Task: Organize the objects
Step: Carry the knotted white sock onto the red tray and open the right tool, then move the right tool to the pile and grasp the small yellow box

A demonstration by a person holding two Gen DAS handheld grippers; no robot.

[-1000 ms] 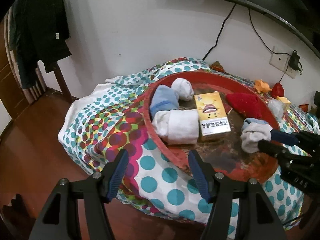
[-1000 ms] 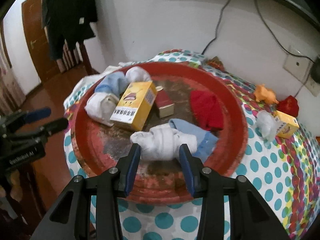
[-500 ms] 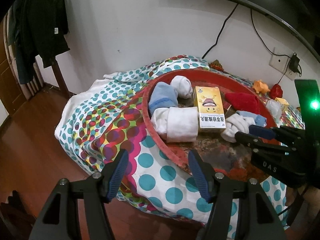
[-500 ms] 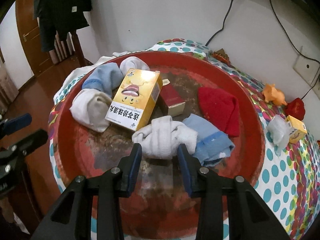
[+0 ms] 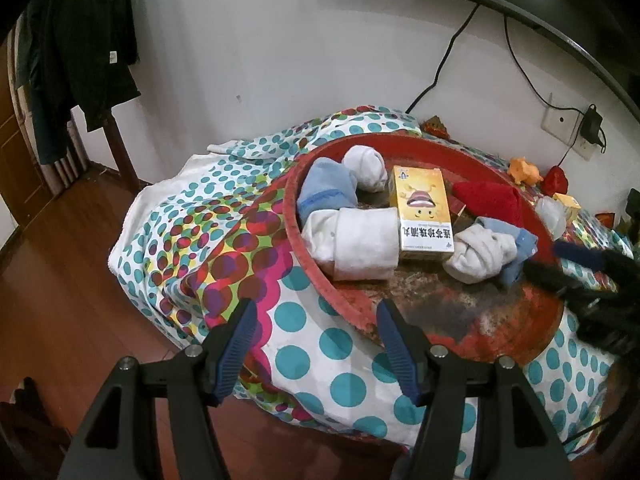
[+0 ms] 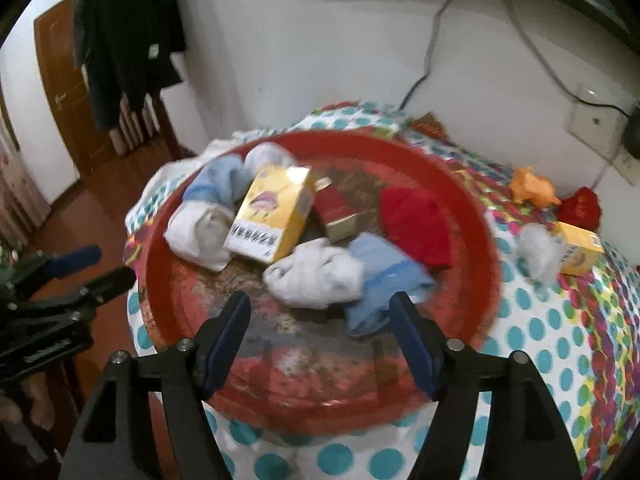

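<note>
Released moments ago, the white rolled sock (image 6: 316,278) lies crosswise in the red tray (image 6: 486,240) beside the yellow box (image 6: 274,210), just ahead of the nearer right gripper (image 6: 320,340), whose empty jaws are opening.

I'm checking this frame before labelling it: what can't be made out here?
- Right wrist view: motion blur smears the print on the yellow box.
- Left wrist view: the dark red box is mostly hidden behind that yellow box.
- Left wrist view: the right gripper is cut off by the right edge.
</note>
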